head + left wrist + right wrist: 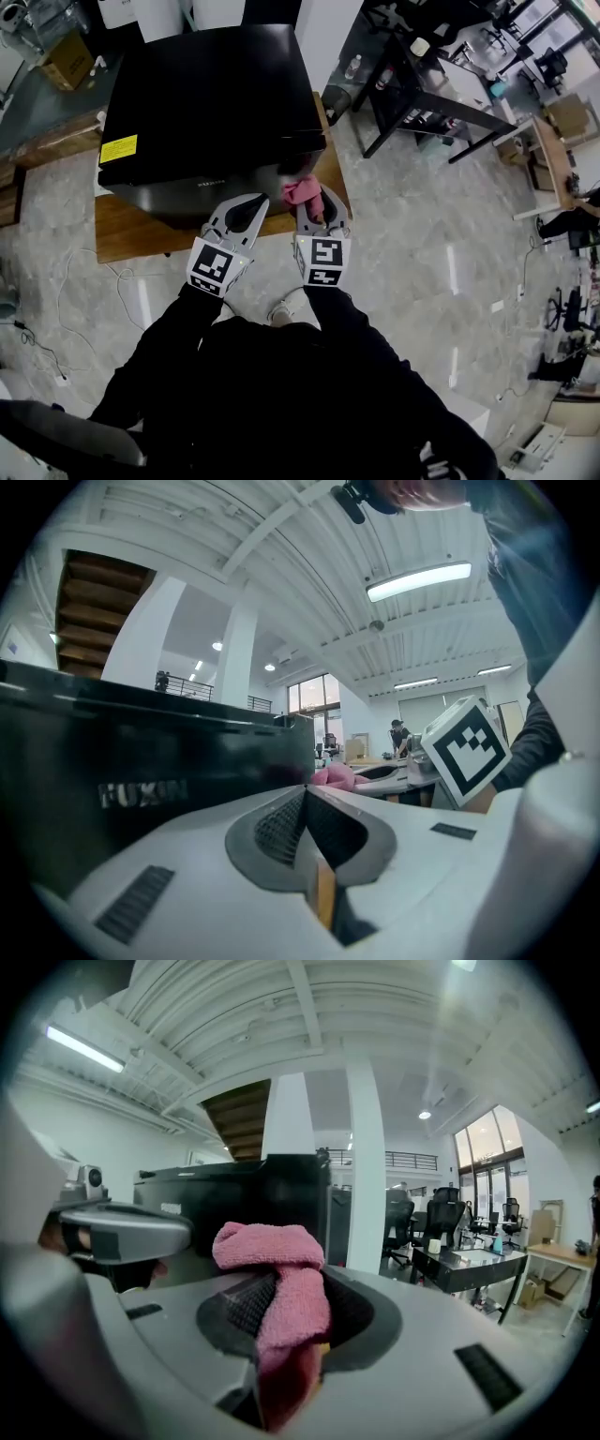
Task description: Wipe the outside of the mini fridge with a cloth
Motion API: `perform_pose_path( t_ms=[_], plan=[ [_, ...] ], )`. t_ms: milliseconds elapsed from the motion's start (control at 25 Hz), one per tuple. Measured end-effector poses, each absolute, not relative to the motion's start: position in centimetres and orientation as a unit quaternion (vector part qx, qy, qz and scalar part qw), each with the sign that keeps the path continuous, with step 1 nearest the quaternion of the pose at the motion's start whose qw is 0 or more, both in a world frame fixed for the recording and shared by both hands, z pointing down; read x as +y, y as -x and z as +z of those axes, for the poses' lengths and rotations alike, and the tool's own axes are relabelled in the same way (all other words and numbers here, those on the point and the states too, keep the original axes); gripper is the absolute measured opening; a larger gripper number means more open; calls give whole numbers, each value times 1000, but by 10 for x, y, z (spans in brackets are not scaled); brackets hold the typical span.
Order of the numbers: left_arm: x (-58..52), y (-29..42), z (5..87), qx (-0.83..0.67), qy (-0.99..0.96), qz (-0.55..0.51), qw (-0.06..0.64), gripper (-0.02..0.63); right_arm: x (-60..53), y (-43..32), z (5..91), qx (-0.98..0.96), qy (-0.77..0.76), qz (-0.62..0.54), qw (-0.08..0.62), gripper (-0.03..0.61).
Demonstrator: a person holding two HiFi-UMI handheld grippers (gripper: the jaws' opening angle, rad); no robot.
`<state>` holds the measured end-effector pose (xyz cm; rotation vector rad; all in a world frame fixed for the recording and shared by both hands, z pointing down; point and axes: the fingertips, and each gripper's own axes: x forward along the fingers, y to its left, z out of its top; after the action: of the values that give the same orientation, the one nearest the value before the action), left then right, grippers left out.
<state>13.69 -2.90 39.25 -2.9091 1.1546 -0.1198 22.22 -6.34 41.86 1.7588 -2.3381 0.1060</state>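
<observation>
Head view gives me the fridge (pixel 211 103) from above: a black box standing on a low wooden table (pixel 122 239), with a yellow sticker (pixel 119 148) at the front left of its top. Both tongs are side by side at the fridge's front, close to each other but not touching.

The right tongs (pixel 319 208) are at the front right corner and pinch the cloth (pixel 302 191) – a pink, bunched wad that bulges out past the tips towards the fridge's front face. From above the cloth looks right against that face, low down, but I cannot tell whether it actually touches. In the right gripper view the cloth (pixel 267 1246) is clamped between the ribbed pads, one fold hanging back down the slot and the rest heaped over the tips; the fridge (pixel 253 1199) rises dark just behind it.

The left tongs (pixel 253 206) point at the front face a little left of the cloth. In the left gripper view their tips (pixel 305 791) are pressed together with nothing between them, and the glossy front (pixel 141 761) with its pale lettering fills the left half – the pink cloth (pixel 333 776) peeks out just past the tips, on the right.
</observation>
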Motion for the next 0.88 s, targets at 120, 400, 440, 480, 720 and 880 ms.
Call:
perform_pose_path(
  t_ms=[120, 400, 440, 480, 720, 880],
  plan=[
    [-16, -104, 417, 383, 922, -51, -12, 6, -38, -180, 454, -811, -567, 57, 130, 127],
    [10, -9, 479, 433, 896, -88, -49, 6, -4, -81, 515, -840, -510, 78, 166, 127],
    [13, 6, 487, 441, 891, -91, -52, 6, -1, -68, 520, -843, -506, 79, 167, 127],
    [16, 20, 494, 450, 887, -95, -53, 6, 1, -55, 524, -844, -502, 80, 168, 127],
    [12, 92, 553, 488, 861, -130, -62, 6, -2, 12, 564, -847, -495, 101, 165, 129],
    [3, 123, 583, 502, 851, -136, -73, 6, -8, 54, 594, -847, -491, 122, 164, 129]
  ],
)
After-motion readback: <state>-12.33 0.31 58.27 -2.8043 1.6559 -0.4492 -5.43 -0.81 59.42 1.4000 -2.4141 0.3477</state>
